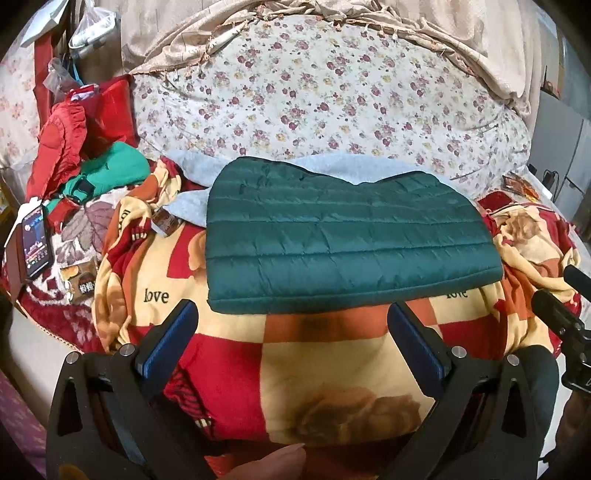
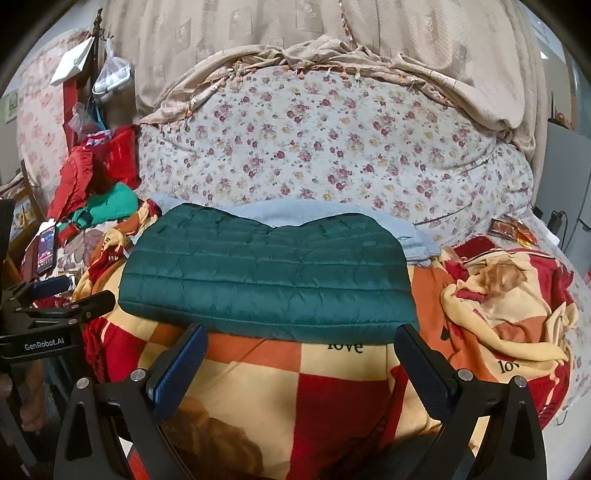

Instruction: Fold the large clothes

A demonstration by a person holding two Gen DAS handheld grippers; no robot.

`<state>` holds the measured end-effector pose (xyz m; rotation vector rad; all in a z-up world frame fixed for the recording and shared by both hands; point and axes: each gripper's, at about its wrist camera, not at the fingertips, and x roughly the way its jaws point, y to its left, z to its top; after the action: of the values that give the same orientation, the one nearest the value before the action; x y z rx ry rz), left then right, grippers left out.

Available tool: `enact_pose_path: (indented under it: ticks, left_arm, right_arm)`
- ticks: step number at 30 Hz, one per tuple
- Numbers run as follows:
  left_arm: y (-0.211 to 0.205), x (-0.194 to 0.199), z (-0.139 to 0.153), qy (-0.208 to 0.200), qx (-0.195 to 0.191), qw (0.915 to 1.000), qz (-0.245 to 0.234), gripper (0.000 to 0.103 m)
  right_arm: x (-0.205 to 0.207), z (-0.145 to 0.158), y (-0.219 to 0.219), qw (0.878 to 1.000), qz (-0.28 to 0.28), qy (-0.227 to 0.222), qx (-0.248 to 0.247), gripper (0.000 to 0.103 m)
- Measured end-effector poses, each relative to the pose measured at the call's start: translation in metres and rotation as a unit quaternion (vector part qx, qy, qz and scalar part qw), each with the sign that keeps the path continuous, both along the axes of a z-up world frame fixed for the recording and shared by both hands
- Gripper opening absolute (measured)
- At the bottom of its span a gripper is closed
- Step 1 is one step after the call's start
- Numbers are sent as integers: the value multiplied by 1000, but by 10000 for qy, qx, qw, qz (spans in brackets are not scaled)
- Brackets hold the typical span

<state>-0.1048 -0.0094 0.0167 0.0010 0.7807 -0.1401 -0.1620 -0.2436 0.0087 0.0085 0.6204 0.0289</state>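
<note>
Your left gripper (image 1: 293, 314) & right gripper (image 2: 301, 338): jaws wide open, empty, just short of the folded dark-green quilted jacket (image 1: 343, 236) on the red-yellow checked blanket (image 1: 325, 354).

A bed fills the room, spread with a checked red, orange and cream blanket (image 2: 332, 398) printed with "love" and roses. Behind it lies a bulky floral quilt (image 2: 332, 155), with a beige fringed cover (image 2: 258, 33) draped over its top. At the left a red heap of cloth (image 1: 74, 136) sits by a dark post; grey furniture (image 1: 569, 147) stands far right
</note>
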Motion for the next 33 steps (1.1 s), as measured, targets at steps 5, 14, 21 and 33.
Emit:
enact_pose_path:
  ticks: [5, 14, 21, 33]
  left_arm:
    - [1, 1, -3, 63, -80, 9999, -7, 103]
    - [3, 1, -7, 110, -147, 9998, 7, 103]
    - [-1, -1, -6, 89, -116, 9999, -53, 103]
    - [-7, -4, -5, 110, -100, 9999, -83, 103]
  right_arm:
    - [2, -3, -1, 10000, -32, 69, 53, 100]
    - [4, -5, 5, 9999, -11, 154, 17, 100]
    - [4, -4, 5, 9999, -34, 150, 23, 100]
    - [4, -4, 5, 9999, -26, 149, 18, 100]
